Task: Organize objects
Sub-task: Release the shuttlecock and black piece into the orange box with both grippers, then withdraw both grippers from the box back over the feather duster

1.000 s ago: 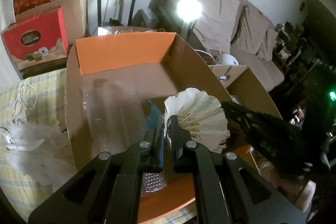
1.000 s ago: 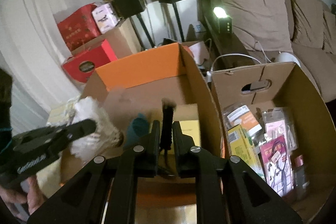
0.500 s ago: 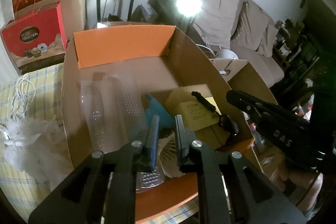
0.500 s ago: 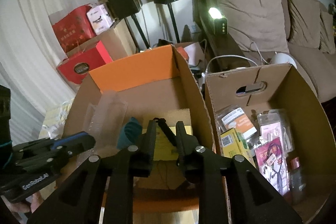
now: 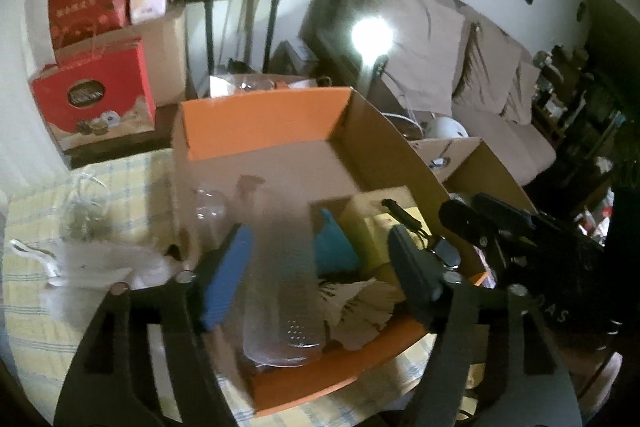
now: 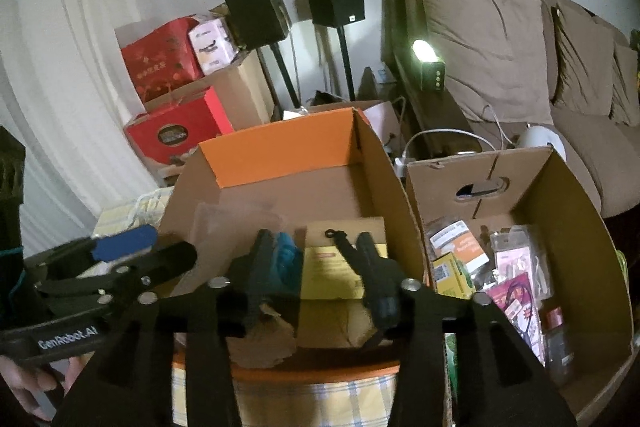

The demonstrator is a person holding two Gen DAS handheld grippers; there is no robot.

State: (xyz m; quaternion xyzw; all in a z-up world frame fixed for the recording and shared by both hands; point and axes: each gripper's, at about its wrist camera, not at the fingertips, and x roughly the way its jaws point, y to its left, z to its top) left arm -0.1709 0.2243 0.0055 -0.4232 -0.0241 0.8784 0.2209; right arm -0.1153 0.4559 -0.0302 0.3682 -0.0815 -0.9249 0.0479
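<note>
Your left gripper is opening wide above the orange-rimmed carton, and nothing is sitting between its jaws. Your right gripper is also opening, to a middle width, with no thing pressed by its pads.

The feather shuttlecock is lying inside the carton near its front wall, just beside the clear plastic tube and the teal item. The black cord with a clip is resting on the yellow box toward the carton's right wall. A second carton is standing against that wall, holding packets.

The risk I am seeing: both tools are hanging close together over the carton, so the open fingers could catch the cord or knock the light shuttlecock while you are pulling away.
</note>
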